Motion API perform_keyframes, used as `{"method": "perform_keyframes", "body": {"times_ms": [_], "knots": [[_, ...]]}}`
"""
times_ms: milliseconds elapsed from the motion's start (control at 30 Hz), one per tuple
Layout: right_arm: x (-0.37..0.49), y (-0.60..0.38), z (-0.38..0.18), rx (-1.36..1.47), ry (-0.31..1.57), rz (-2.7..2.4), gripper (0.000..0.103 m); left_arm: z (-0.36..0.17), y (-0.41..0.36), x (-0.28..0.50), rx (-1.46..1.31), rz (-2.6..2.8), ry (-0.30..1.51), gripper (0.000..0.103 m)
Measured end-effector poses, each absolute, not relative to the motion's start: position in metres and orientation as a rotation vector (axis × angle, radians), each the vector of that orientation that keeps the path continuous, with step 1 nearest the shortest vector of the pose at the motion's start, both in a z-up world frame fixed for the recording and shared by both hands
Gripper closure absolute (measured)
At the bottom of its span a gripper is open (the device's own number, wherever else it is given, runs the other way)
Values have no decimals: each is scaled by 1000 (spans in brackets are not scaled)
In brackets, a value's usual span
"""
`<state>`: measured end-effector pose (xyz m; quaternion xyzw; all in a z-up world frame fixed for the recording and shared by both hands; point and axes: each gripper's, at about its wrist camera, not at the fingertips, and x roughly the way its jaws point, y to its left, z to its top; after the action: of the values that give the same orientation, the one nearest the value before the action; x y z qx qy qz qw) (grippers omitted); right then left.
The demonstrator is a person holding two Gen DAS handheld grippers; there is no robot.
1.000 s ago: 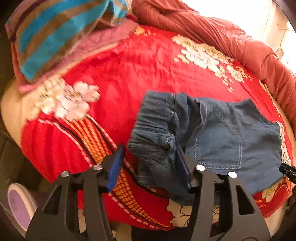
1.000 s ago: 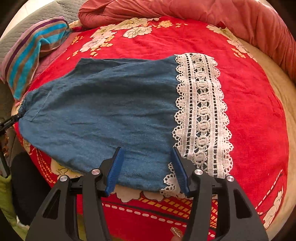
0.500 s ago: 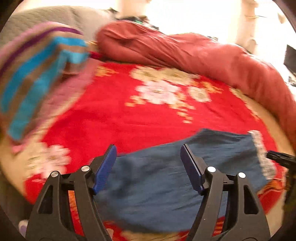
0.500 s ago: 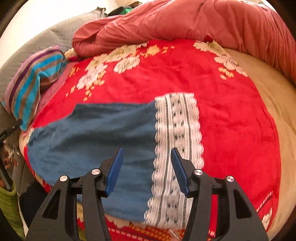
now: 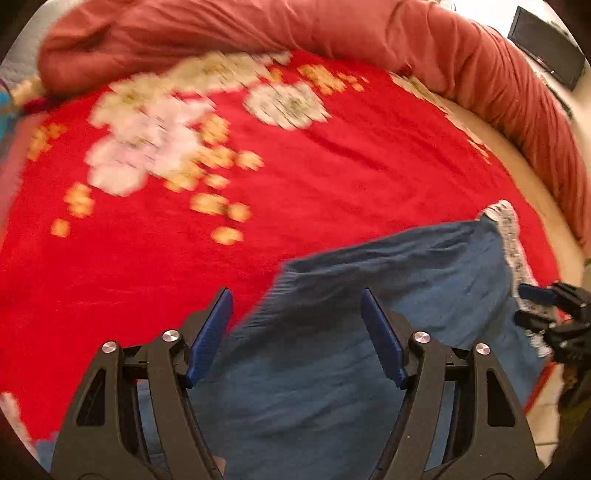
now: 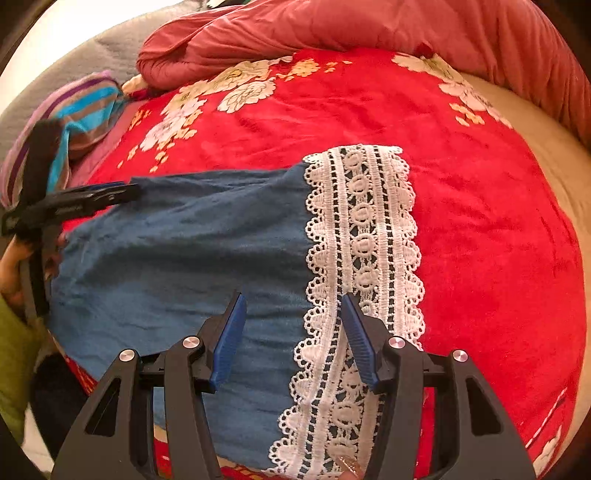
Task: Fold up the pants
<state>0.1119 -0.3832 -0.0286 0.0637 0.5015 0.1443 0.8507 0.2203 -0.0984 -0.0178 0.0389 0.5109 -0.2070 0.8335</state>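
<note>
Bedspread [image 6: 480, 229], red with flowers, covers the bed; a rust quilt [image 6: 332, 26] is bunched along the far side. Blue pants [image 6: 184, 258] are spread flat near the front. Left gripper [image 5: 297, 332] is closing over them, right gripper [image 6: 291, 339] is held apart, nothing pinched.
</note>
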Motion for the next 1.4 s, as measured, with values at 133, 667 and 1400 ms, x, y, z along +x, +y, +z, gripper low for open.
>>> {"method": "perform_keyframes", "body": {"times_ms": [133, 667, 1400], "knots": [[112, -385, -30, 133, 1060, 310, 51, -16, -100, 223, 43, -446, 1064, 101], [183, -434, -9, 242, 981, 182, 50, -33, -87, 225, -19, -394, 1045, 100], [198, -428, -39, 149, 983, 143, 64, -33, -82, 215, 50, -259, 988, 57]]}}
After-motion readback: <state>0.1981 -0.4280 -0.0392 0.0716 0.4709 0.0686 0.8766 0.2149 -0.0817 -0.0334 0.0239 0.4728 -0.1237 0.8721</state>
